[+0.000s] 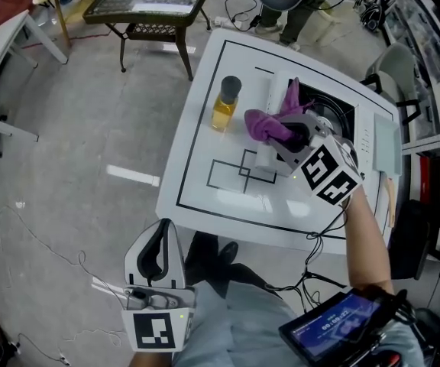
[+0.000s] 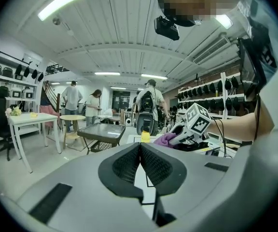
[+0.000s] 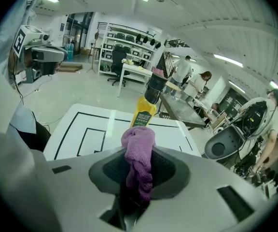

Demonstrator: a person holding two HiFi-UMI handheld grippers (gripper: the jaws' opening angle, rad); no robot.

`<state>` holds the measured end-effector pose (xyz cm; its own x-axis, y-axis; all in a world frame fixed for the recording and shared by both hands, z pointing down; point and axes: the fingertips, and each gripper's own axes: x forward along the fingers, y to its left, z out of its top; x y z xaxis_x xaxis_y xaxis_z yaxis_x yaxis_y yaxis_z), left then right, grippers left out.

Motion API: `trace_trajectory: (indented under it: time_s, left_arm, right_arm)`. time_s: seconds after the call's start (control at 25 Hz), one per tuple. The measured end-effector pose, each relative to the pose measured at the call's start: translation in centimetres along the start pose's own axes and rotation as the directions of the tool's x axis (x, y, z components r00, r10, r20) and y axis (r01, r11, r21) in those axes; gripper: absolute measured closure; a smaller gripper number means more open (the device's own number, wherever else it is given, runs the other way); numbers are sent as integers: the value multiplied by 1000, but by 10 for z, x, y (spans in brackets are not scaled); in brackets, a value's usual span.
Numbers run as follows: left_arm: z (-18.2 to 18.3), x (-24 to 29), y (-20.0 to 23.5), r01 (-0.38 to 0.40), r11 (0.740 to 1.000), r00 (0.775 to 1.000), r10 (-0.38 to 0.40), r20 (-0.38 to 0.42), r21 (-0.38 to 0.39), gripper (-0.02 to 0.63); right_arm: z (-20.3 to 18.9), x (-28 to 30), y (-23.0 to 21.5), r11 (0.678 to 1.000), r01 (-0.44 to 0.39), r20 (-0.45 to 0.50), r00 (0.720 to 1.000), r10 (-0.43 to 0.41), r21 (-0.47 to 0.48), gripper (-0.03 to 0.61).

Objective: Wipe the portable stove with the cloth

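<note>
Cloth [image 3: 138, 151], purple and bunched, is clamped between the jaws of my right hand-held gripper [image 1: 285, 138]. I hold that one tilted down over the portable stove [image 1: 341, 115] at the counter's [image 1: 205, 170] right side, so the loose end can reach its top. My left hand-held gripper [image 2: 140, 164] is clenched on nothing, low beside me and out of the way. A yellow bottle [image 1: 226, 102] stands just left of the cloth.

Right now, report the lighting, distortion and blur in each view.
Head view: evenly lit, sharp, a glare streak on the glossy table. Left gripper view: heavy fisheye, dark corners, ceiling lamp blown out, mosaic patch on top. Right gripper view: same fisheye, cloth sharp.
</note>
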<state>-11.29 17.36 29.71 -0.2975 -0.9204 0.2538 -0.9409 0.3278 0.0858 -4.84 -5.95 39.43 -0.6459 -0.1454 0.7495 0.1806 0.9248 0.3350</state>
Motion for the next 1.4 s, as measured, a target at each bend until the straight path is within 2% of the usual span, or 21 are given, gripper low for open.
trace_trajectory:
  time_s: [0.16,0.32,0.4,0.64,0.92,1.12,1.4]
  left_arm:
    - [10,9,2,11,1000,999,-12,35,19,594]
    - [7,23,11,14,1000,1000,-14,11,0,595]
    - [5,33,18,8,1000,1000,-8,-11,-7,594]
    - [20,73,37,3,1000,1000,-3,-9,-6,594]
    - [34,119,65,-6,998,999,3,-36,-59,595]
    - [48,147,81,-21,997,998,18,-52,-68,594]
    - [24,155,84,-39,997,996,34,-88,-65,595]
  right_arm:
    - [3,1,-11,999,32,10,999,-32,2,460]
    - [7,9,-36,997,78,18,997,-79,24,460]
    - [11,10,-57,992,117,23,993,-118,38,460]
    - [29,11,-132,971,236,50,970,-238,46,460]
    - [67,21,-206,949,313,97,944,-316,43,460]
    - [88,35,-237,948,315,133,938,-320,52,460]
    - [62,75,-217,968,243,109,962,-249,65,460]
